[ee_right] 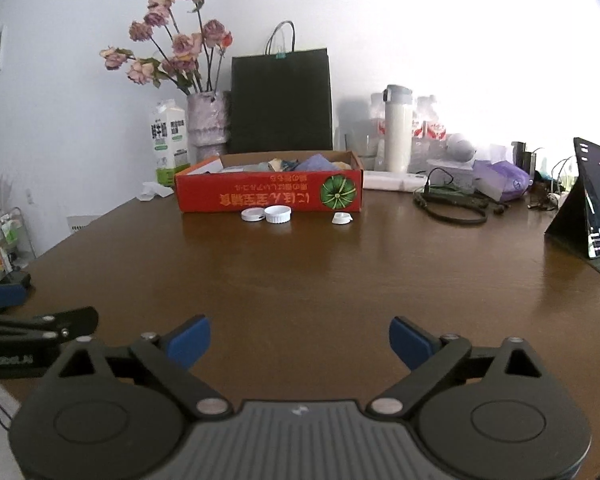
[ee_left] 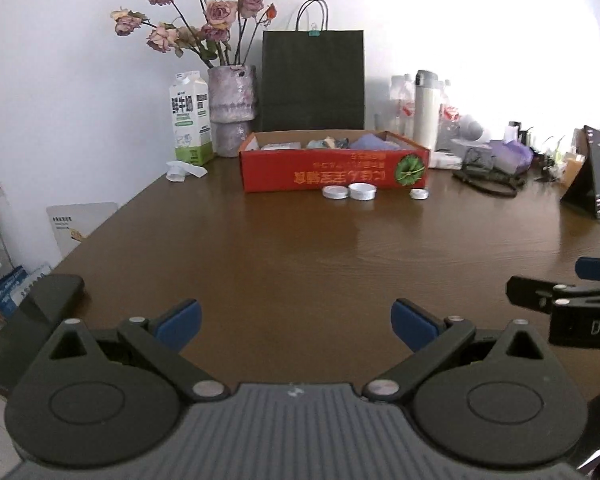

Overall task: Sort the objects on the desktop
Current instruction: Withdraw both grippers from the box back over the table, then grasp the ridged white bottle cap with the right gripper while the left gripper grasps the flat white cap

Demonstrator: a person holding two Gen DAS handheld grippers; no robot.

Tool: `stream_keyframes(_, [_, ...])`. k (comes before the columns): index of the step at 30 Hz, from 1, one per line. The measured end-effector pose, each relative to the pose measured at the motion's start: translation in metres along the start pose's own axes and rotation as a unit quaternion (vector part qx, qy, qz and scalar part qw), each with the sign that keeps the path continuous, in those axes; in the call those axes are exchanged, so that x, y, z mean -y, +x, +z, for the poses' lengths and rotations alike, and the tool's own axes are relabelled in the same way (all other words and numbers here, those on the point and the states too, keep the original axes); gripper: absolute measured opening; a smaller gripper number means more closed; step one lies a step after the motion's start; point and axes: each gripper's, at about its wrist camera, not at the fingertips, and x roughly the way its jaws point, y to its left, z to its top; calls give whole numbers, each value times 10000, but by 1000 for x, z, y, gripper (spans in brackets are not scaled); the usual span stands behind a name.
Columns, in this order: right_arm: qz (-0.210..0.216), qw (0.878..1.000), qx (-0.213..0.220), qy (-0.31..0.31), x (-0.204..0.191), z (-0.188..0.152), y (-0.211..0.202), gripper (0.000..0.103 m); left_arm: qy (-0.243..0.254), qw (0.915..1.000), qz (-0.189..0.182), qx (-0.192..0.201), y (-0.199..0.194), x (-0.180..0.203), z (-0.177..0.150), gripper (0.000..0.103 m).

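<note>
Both hand-held grippers wide, nothing btwn jaws: left hand-held gripper (ee_left: 296, 322), right hand-held gripper (ee_right: 300, 340), over bare table (ee_right: 320, 280). Three white caps (ee_right: 267, 214) just in front of red box (ee_right: 268, 196), far side.

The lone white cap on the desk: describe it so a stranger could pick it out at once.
Find the red cardboard box at the far side of the brown table. Three white caps lie along its front wall. Two touch near the middle; the lone cap sits apart to their right, below the box's green pumpkin picture, and is the smallest.
</note>
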Motion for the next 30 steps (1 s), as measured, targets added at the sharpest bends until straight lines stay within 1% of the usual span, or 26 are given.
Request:
stream_keyframes(4, [95,9999,41,79,1,-6,-9,97,80,9997,-144,-157,2,10,-5,103])
stream_keyframes(5, [92,9999,32,88,1,-7,-8,97,120,9997,-131,-173,3,12,-6,103])
stream_keyframes(8, [93,9999,-11,73,3,-7,-2,97,159,9995,-162,-211,10,16,-6,103])
stream_keyframes(11, [106,9999,-75,87,6,-5,8,97,129,9989,-229,-390,22,13,-5,103])
stream_keyframes(14, [237,9995,-200,97,8,-1,21,96,96,9979,-413,-482,36,7,4,103])
stream_keyframes(17, [417,9985,-340,104,13,11,40,95,136,9979,-482,-405,60,1,22,103])
stream_keyframes(18, [481,9980,-411,75,15,18,51,95,158,9980,-466,-395,70,-2,29,103])
stream_keyframes(19, [520,9974,-491,18,16,25,62,93,189,9977,-502,-407,83,-5,37,103])
stream_keyframes(20, [548,9971,-531,-42,17,32,73,89,215,9973,-538,-460,97,-8,45,103])
stream_keyframes(21, [582,9967,-548,-128,18,41,87,88,227,9968,-557,-518,109,-10,52,103])
stream_keyframes(22, [635,9961,-573,-217,18,49,100,88,278,9957,-663,-584,123,-12,59,103])
stream_keyframes(25, [766,9934,-678,-522,16,74,150,88,424,9925,-986,-592,164,-14,78,103])
stream_keyframes(26, [832,9919,-740,-605,16,83,170,87,476,9919,-989,-644,180,-12,83,101])
stream_keyframes(27, [929,9901,-818,-663,16,91,189,85,513,9916,-911,-756,199,-10,88,100])
stream_keyframes(28, [1001,9886,-903,-667,17,100,207,80,542,9907,-890,-870,214,-8,91,98])
stream_keyframes(30, [1116,9865,-1023,-624,18,113,237,78,625,9874,-1006,-1050,243,-7,96,96])
